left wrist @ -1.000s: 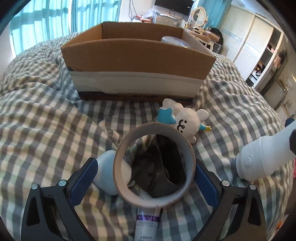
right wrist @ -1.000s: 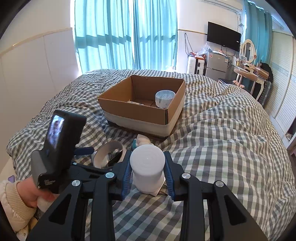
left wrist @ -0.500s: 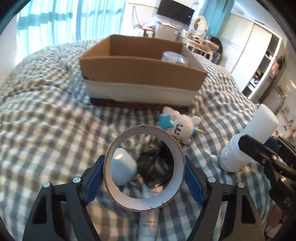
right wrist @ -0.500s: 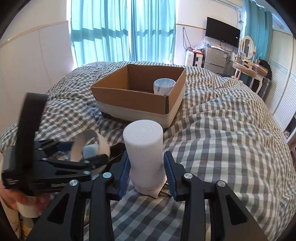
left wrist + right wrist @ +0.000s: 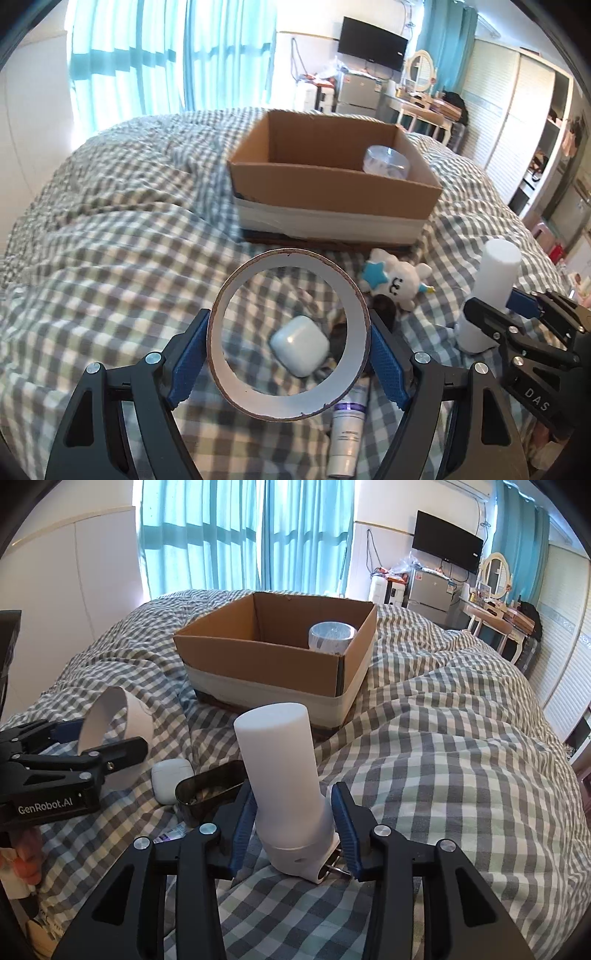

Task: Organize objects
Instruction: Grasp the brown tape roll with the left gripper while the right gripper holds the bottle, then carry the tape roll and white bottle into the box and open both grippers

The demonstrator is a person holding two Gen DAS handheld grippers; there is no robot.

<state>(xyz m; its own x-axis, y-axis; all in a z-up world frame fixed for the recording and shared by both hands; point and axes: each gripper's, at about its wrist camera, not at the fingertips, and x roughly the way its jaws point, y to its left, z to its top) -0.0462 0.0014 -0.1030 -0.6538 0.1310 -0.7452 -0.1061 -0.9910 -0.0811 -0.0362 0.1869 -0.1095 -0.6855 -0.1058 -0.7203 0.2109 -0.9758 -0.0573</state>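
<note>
I'm gripping a tape roll (image 5: pixel 288 345) in the left tongs (image 5: pixel 289 354) and what's probably a night light (image 5: pixel 284 771) in the right tongs (image 5: pixel 293 825); the cardboard box (image 5: pixel 266 664) at upper centre is holding only one jar (image 5: pixel 331 637).

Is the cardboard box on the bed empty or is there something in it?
Not empty. The cardboard box is open-topped, and a clear round container stands inside by its right wall. The rest of its floor is hidden.

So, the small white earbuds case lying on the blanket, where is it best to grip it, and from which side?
Probably from above, with a tool's fingers across the two narrower sides of the white earbuds case. It lies flat on the soft checked blanket, rounded and smooth. Mind the dark container close on its right; the side toward the cardboard box looks freer.
</note>
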